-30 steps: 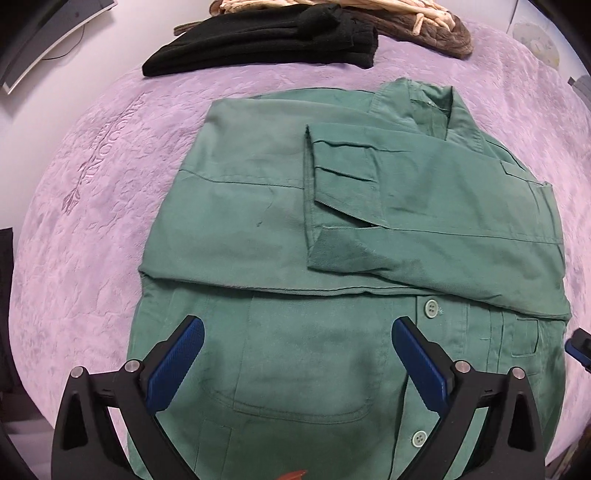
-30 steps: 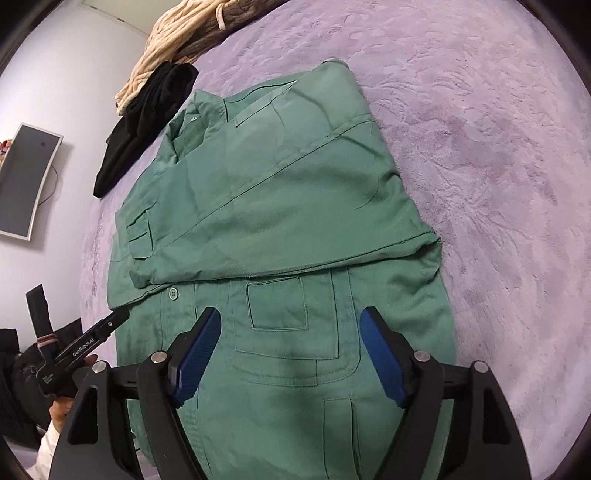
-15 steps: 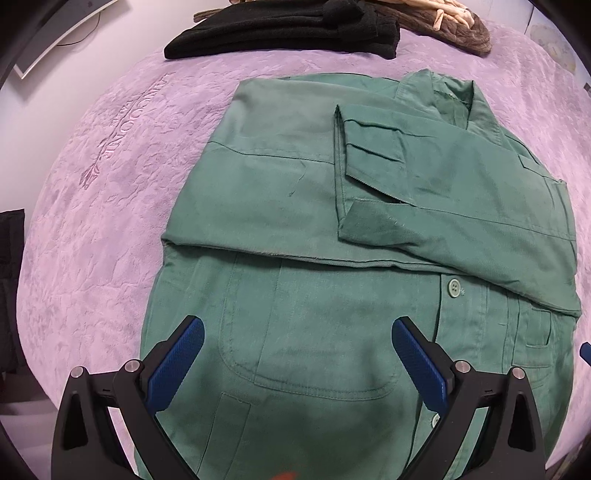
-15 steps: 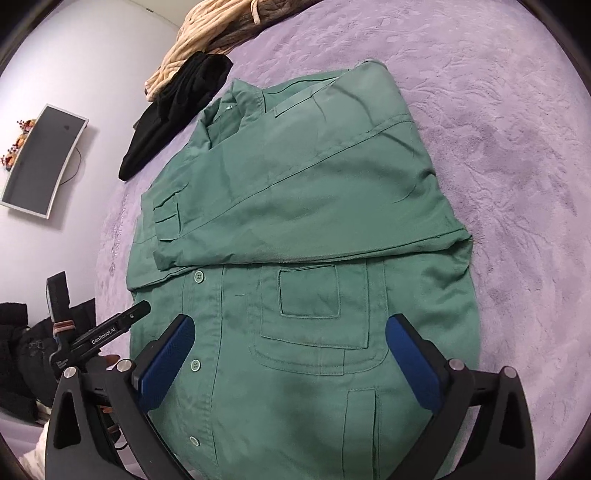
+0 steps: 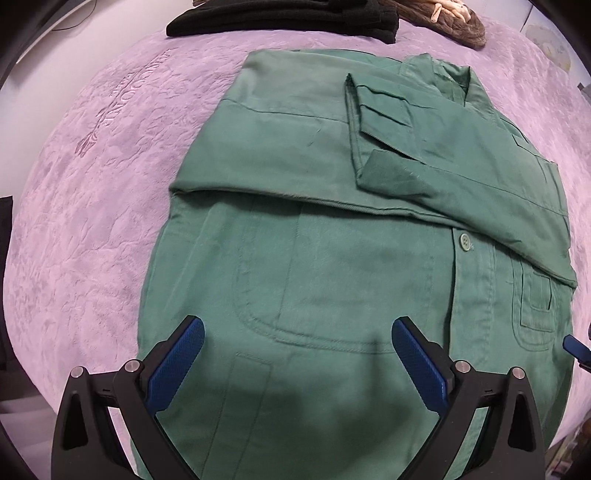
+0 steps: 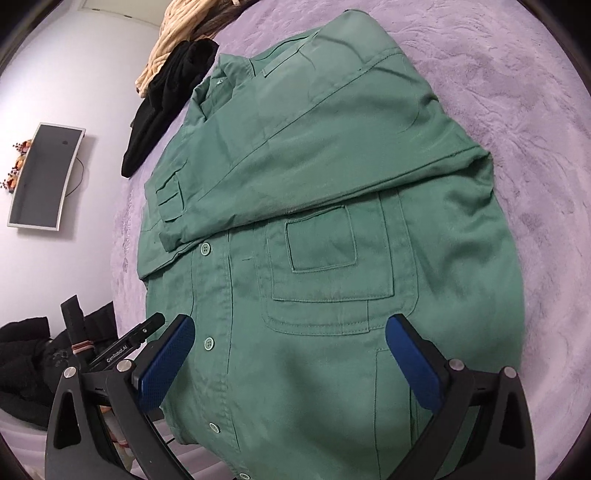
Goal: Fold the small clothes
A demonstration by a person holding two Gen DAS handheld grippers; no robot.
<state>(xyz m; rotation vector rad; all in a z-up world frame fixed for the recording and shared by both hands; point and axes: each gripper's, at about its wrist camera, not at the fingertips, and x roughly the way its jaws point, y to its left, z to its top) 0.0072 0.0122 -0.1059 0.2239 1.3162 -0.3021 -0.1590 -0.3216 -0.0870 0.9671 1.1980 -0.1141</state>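
So the green jacket (image 5: 332,258) is laid flat, front up, on the purple bedspread (image 5: 92,221), with both sleeves already folded across the chest and the bottom half not yet folded up. Both tools are hung over the hem end. On the left gripper (image 5: 297,360) the jaws are held wide apart with nothing between them, just fabric underneath. On the right gripper (image 6: 288,356) the jaws have just been opened further and are now spread wide, also with nothing between them.

Stuff that could go wrong from here, as a guess:

- If only the top layer is pinched at the hem, the back panel would be left behind and a lumpy fold would be made.
- The folded sleeve cuff (image 5: 391,173) is only resting loose on top, so it could be dragged out of place if the lower half is swept over it too fast.
- If the two corners are lifted unevenly, a skewed fold would be produced.
- The button placket (image 6: 218,314) is stiffer than the rest, so a crooked crease could be forced there.

The black garment (image 5: 280,18) near the collar is far enough away not to be disturbed.
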